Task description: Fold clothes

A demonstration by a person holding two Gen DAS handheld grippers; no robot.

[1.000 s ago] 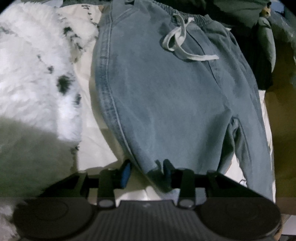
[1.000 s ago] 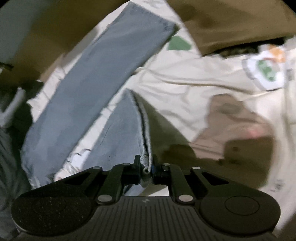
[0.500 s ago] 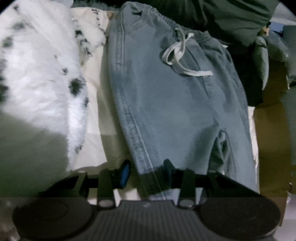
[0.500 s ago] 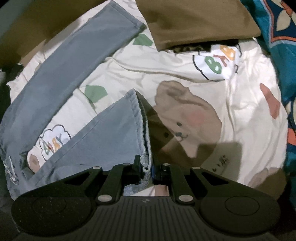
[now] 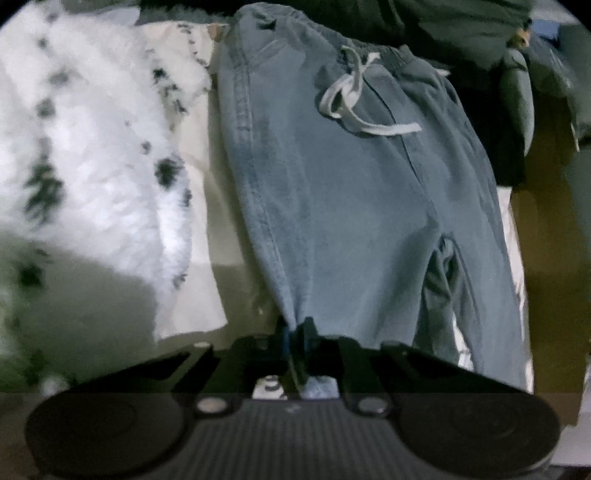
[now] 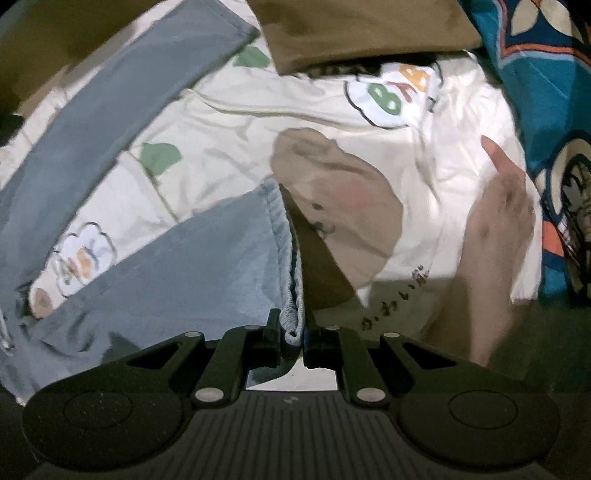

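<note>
Light blue jeans [image 5: 332, 192] with a white drawstring [image 5: 354, 103] lie flat on a cream sheet, waistband at the far end. My left gripper [image 5: 295, 332] is at their near left side seam, its jaws closing with the denim edge pinched between them. In the right wrist view, my right gripper [image 6: 294, 334] is shut on the hem of one jeans leg [image 6: 184, 266], which is lifted off the sheet. The other leg [image 6: 110, 110] stretches flat toward the upper left.
A white fluffy garment with dark spots [image 5: 92, 147] lies left of the jeans. Dark green clothes [image 5: 461, 29] are piled beyond the waistband. The cartoon-print sheet [image 6: 332, 122] borders a brown cloth [image 6: 351, 29] and a blue patterned blanket [image 6: 535, 92].
My left gripper's jaws have gone from apart to pinched on the jeans' side edge. My right gripper has carried the leg hem across the sheet toward the bear print.
</note>
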